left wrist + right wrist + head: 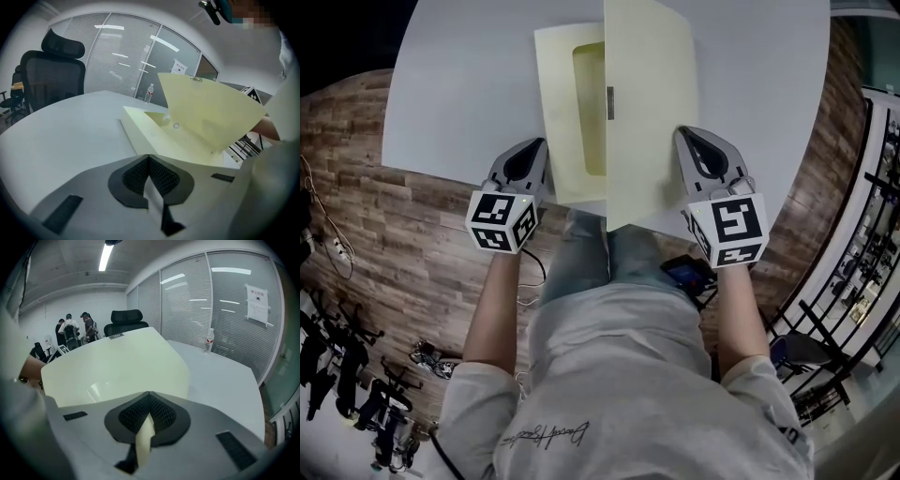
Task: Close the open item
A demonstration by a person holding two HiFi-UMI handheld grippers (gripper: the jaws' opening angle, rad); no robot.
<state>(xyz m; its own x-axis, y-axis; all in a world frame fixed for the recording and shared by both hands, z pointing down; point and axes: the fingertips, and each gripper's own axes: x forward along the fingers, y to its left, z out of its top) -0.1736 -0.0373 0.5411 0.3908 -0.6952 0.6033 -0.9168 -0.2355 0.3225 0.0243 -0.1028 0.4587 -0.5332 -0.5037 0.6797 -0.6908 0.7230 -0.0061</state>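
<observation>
A pale yellow folder lies open at the near edge of the table. Its base (564,112) (152,136) lies flat and has a rectangular recess. Its cover (649,103) (213,115) (117,366) stands raised and tilted over the base, with a small metal clasp on its edge. My left gripper (534,152) (149,160) is shut on the base's near edge, and a pale strip shows between its pads. My right gripper (687,141) (149,398) is shut on the near corner of the cover, with the yellow sheet pinched between its jaws.
The pale grey table (450,84) stretches away from me. A black office chair (51,70) (126,322) stands at the far side and a water bottle (150,91) (209,341) near the glass wall. People (75,329) stand in the background. Wooden floor (394,234) lies below.
</observation>
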